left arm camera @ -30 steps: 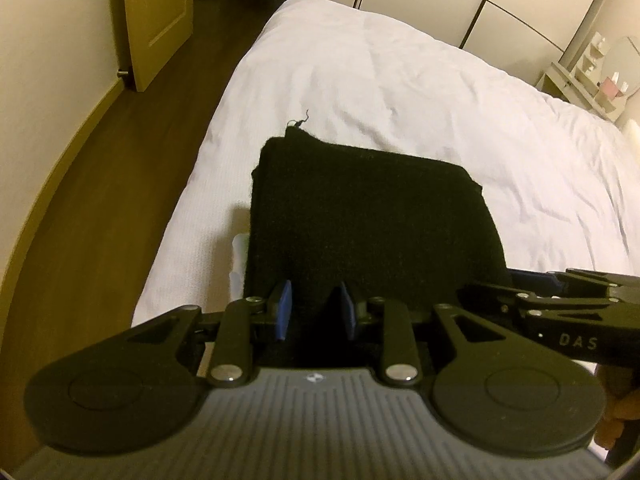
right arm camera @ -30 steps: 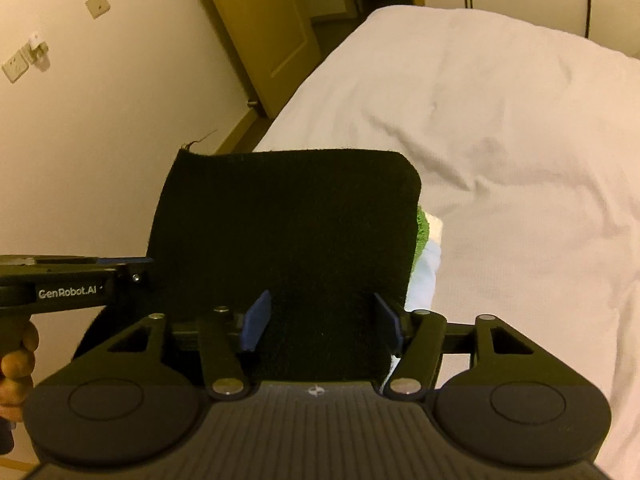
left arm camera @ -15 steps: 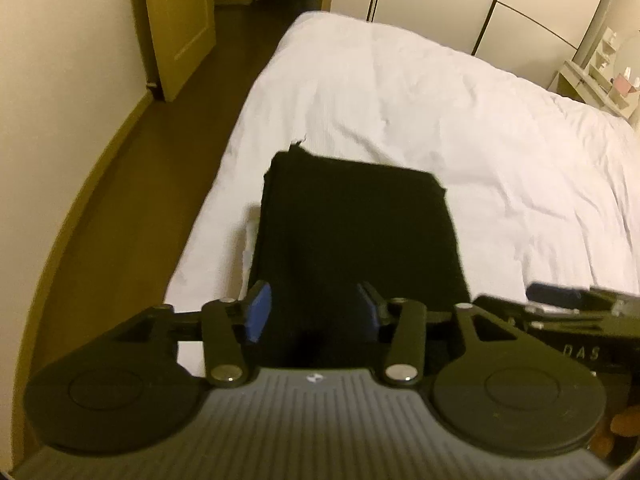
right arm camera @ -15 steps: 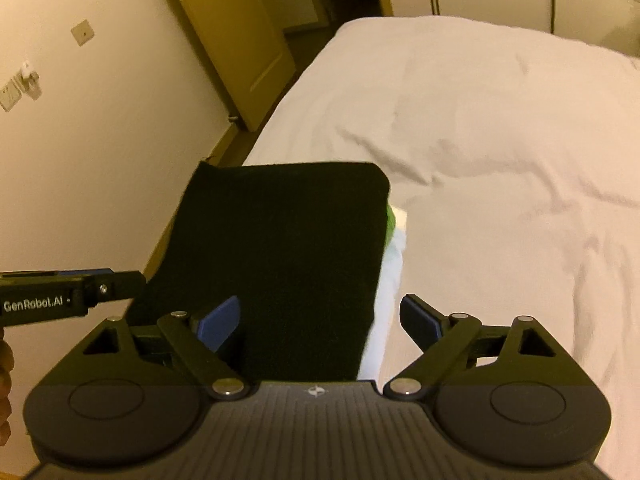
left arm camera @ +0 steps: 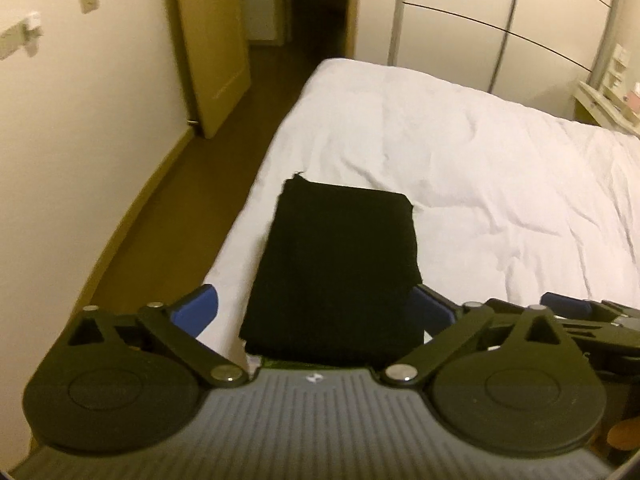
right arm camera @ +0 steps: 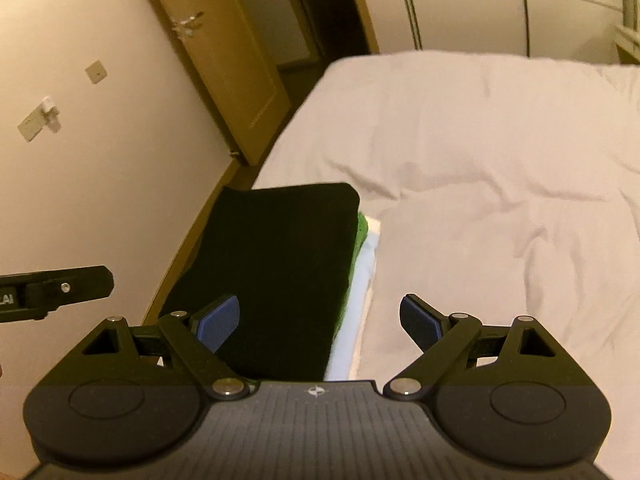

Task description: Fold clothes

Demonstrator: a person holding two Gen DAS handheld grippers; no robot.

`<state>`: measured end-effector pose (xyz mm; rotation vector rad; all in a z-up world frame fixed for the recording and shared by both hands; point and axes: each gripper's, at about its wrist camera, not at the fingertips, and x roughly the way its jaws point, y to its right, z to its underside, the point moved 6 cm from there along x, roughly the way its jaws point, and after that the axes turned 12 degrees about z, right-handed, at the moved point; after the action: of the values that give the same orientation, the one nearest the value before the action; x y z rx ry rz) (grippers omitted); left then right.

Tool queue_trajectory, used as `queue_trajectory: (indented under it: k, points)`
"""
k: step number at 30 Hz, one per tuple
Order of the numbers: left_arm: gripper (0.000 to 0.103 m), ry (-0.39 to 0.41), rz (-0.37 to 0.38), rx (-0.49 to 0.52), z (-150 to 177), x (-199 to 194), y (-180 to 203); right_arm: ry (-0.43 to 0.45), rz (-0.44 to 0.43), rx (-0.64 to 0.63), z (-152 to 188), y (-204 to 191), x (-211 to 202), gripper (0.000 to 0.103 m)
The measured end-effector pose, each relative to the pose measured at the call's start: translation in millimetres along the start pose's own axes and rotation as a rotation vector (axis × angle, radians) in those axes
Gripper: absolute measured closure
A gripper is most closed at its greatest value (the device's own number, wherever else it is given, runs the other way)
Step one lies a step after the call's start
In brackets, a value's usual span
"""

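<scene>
A folded black garment [left arm camera: 340, 264] lies flat near the bed's left edge, on top of a stack. In the right wrist view the black garment [right arm camera: 276, 272] covers a green item [right arm camera: 359, 232] and a white folded item [right arm camera: 364, 292] beneath it. My left gripper [left arm camera: 316, 312] is open and raised above the garment's near end, holding nothing. My right gripper [right arm camera: 320, 320] is open wide above the stack's near right side, holding nothing.
The white bed [left arm camera: 480, 168] stretches ahead and to the right. A dark wood floor [left arm camera: 172, 208] and a cream wall lie to the left, with an open door [left arm camera: 212, 48] beyond. Wardrobe panels [left arm camera: 500, 28] stand behind the bed. A dresser [left arm camera: 604, 100] is at the far right.
Both grippers opened, let go of the black garment and pulled up and back. The garment now rests flat on the stack.
</scene>
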<state>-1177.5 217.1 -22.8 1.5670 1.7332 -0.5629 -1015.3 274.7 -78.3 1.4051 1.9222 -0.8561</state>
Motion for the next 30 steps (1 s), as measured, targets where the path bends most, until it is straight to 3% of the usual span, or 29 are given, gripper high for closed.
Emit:
queue_trajectory:
  k: [10,20,21,22,30]
  points:
    - [0.001,0.042,-0.145,-0.164,38,-57,53,0.014,-0.131,-0.21,4,28,-59,0.013]
    - [0.001,0.063,-0.254,-0.354,113,-90,125,-0.004,-0.208,-0.401,21,86,-95,0.012]
    - [0.001,0.062,-0.263,-0.364,117,-91,131,-0.007,-0.214,-0.412,22,90,-96,0.01]
    - [0.001,0.062,-0.27,-0.373,122,-93,137,-0.01,-0.22,-0.423,23,93,-98,0.0]
    - [0.001,0.068,-0.376,-0.407,138,-96,171,-0.024,-0.262,-0.502,28,117,-102,0.0]
